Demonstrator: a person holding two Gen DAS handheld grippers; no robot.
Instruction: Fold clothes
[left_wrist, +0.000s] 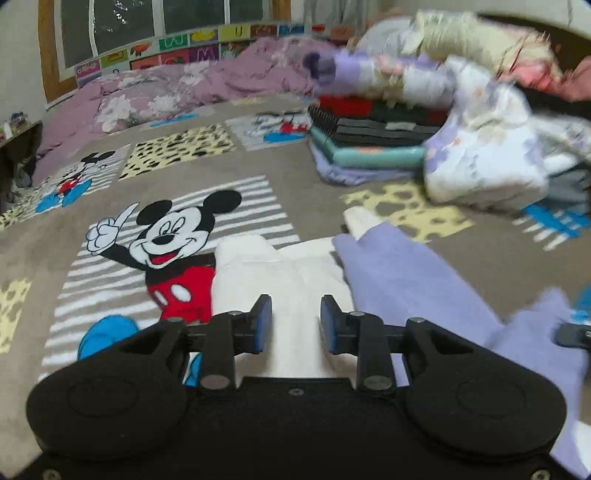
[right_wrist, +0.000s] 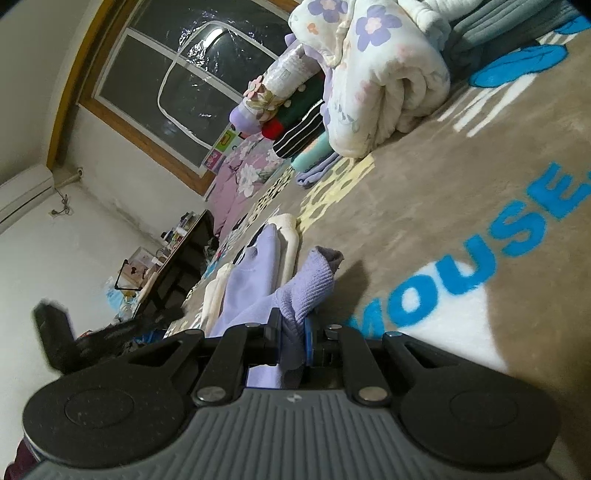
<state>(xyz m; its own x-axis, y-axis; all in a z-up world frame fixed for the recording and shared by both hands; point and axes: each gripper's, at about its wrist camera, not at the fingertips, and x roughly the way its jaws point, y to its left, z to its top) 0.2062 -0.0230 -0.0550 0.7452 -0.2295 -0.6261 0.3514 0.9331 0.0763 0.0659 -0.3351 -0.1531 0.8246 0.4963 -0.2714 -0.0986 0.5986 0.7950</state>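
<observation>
- Two grippers in play, one garment under work on a Mickey-print blanket (left_wrist: 110, 206).
- Far left, left wrist view: dark window (left_wrist: 110, 26) with alphabet tiles under it, rumpled pink floral quilt (left_wrist: 177, 88) below.
- Mickey figure (left_wrist: 170, 240) on blanket, left of centre, just beside garment's white part.
- Centre: left gripper (left_wrist: 295, 321), blue pads apart, nothing pinched; white fabric showing through the gap, contact not clear.
- Lilac-and-white garment (left_wrist: 399, 273) flat on blanket ahead of left gripper; white part (left_wrist: 266, 273) left, lilac sleeve running right toward frame edge.
- Upper right: stack of folded clothes (left_wrist: 373, 136), striped, teal and lilac layers, red on top; blurred floral fleece bundle (left_wrist: 480, 155) touching its right side.
- Right edge: dark tip of other gripper just visible at lilac sleeve.
- Right wrist view, tilted hard; left side: wall, air conditioner (right_wrist: 22, 192), low dark table (right_wrist: 177, 258) with clutter.
- Centre: right gripper (right_wrist: 293, 339) clamped on lilac ribbed cuff (right_wrist: 306, 284), cuff bunched up above pads, rest of garment trailing away over blanket.
- Right: big blue "MOUSE" lettering (right_wrist: 480, 258) on blanket; floral fleece bundle up top beside folded stack.
</observation>
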